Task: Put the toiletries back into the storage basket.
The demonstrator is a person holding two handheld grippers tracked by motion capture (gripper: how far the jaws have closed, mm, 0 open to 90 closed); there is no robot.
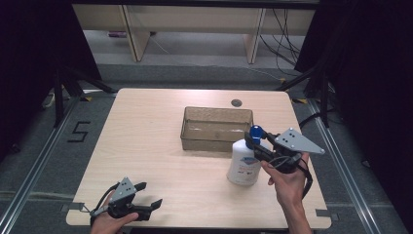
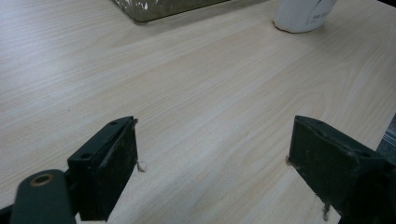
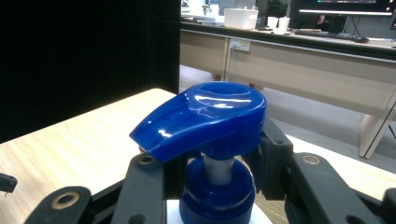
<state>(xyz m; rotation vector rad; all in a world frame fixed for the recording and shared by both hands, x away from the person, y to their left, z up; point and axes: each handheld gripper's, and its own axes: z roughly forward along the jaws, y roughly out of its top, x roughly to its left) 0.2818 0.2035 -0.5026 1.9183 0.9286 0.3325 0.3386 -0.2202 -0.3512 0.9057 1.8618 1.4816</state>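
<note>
A white pump bottle (image 1: 243,162) with a blue pump head (image 1: 255,131) stands upright on the table's right half, just in front of a clear brown plastic bin (image 1: 216,128). My right gripper (image 1: 254,142) is shut on the bottle's neck, its black jaws on either side of the blue collar (image 3: 217,198) under the pump head (image 3: 205,116). My left gripper (image 1: 151,195) rests low at the table's front left, open with nothing between its fingers (image 2: 105,172). In the left gripper view the bottle's base (image 2: 301,14) stands far off across bare wood.
The bin (image 2: 159,8) is empty and sits mid-table toward the back. A round cable hole (image 1: 236,103) lies behind it. Black curtains flank the table (image 1: 146,146); desks and cables stand beyond its far edge.
</note>
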